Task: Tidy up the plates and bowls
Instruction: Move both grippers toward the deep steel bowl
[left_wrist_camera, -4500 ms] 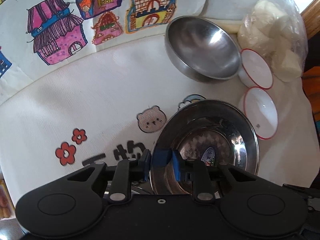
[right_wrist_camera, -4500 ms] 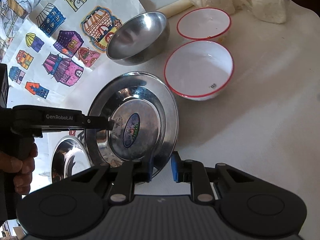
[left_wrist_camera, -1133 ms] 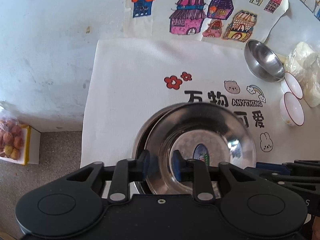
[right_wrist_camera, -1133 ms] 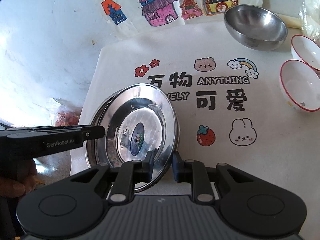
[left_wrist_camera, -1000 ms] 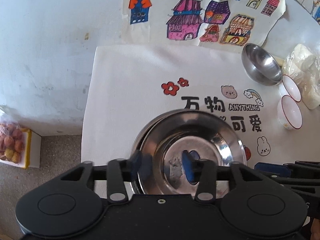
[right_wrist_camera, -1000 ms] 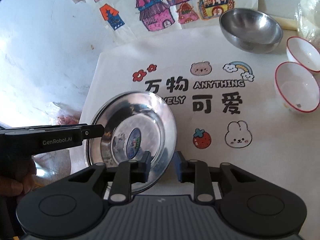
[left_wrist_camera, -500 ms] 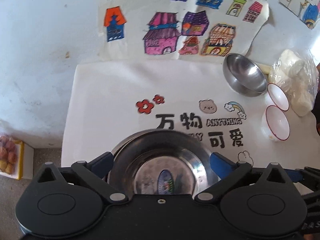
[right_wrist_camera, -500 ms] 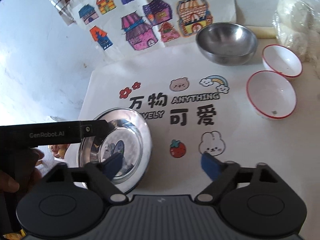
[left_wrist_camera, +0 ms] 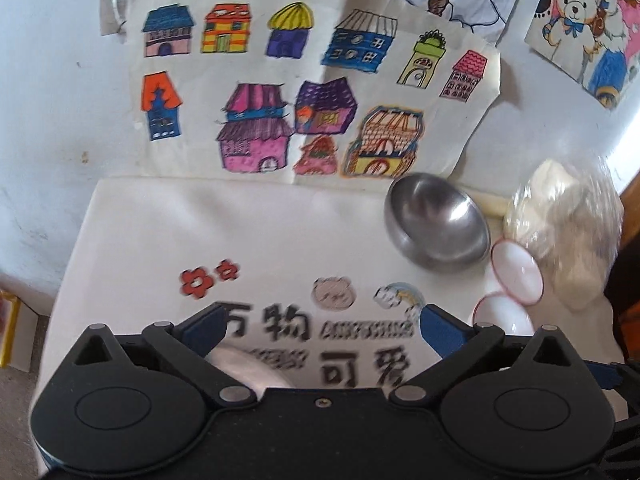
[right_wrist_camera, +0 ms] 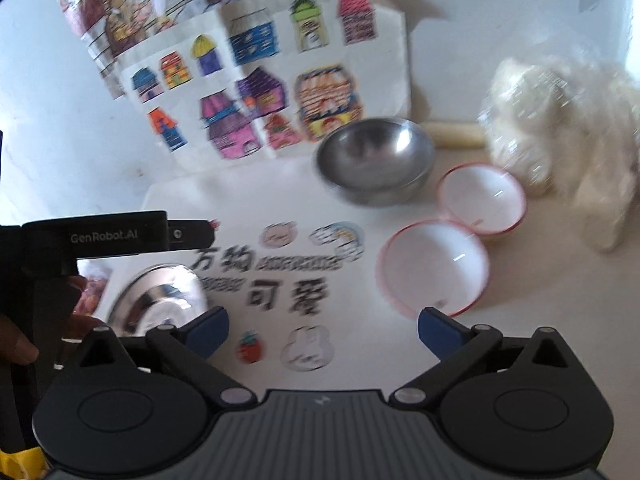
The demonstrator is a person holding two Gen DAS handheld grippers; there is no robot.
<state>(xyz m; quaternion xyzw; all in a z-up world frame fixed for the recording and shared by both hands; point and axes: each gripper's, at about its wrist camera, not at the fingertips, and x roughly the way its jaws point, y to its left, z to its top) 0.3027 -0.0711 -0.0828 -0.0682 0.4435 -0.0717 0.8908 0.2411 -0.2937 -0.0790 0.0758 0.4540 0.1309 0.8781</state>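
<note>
Left gripper [left_wrist_camera: 322, 326]: jaws are spread wide and nothing is held; it is raised above the printed cloth [left_wrist_camera: 152, 232].
Right gripper [right_wrist_camera: 323, 330]: jaws are likewise wide apart and empty, held above the cloth's near edge.
Steel plates [right_wrist_camera: 160, 300]: seen lying near the left edge of the cloth, below the left gripper; how many are stacked cannot be told through the blur.
Steel bowl [right_wrist_camera: 376, 160]: set at the far side of the cloth, just beside the 2 red-rimmed bowls.
Near red-rimmed bowl [right_wrist_camera: 434, 266]: touching or almost touching the far red-rimmed bowl [right_wrist_camera: 480, 198]; the bagged white lumps [right_wrist_camera: 568, 140] lie just beyond.
Step judged: the bowls are probably to be gathered next.
Advice: 1 rim should be pinched squarely, lifted clear of its neighbour, and lowered centred into the other bowl; the bag should be avoided.
</note>
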